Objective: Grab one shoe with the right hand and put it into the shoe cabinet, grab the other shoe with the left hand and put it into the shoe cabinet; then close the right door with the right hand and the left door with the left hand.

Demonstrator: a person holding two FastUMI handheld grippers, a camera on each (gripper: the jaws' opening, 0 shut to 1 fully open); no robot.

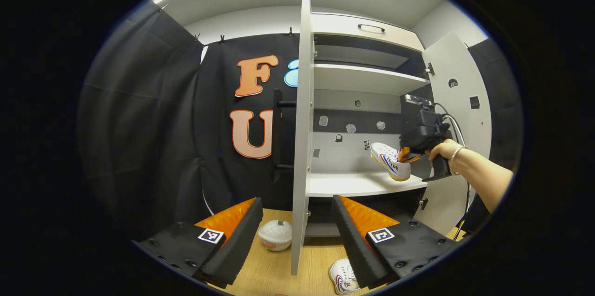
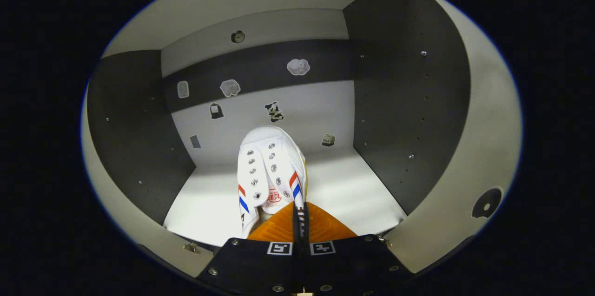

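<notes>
1. So the tall white laminate shoe cabinet (image 1: 367, 84) stands with both doors swung out. The left door (image 1: 302, 138) shows edge-on in the left gripper view, a flat slab with a dark bar handle on its outer face. The right door (image 1: 458, 101) hangs wide open on the far side.
2. Inside it's smooth white shelves with matte dark side panels, and the back wall is banded grey and dark with little cartoon stickers (image 2: 298, 67) dotted across it.
3. The right tongs (image 2: 297, 221) are nearly closed, pinching the heel rim of a white canvas sneaker with red and blue side stripes (image 2: 269, 170). Metal eyelets run up both sides and there are no laces in it. Its toe points at the back wall, over the white shelf board (image 2: 353, 189).
4. From the left gripper view that same sneaker (image 1: 390, 161) looks tilted, with its yellowish rubber sole just above the middle shelf. I can't tell if it's touching. A bare hand with a bracelet (image 1: 444, 149) grips the tool.
5. The left tongs (image 1: 297, 231) are spread wide, holding nothing, hanging over the light wood-grain worktop (image 1: 269, 272).
6. The other white striped sneaker (image 1: 343, 277) lies on that worktop by the cabinet's foot, partly hidden behind one finger.
7. A small round white lidded bowl (image 1: 275, 234) sits on the worktop just beside the left door's bottom edge.
</notes>
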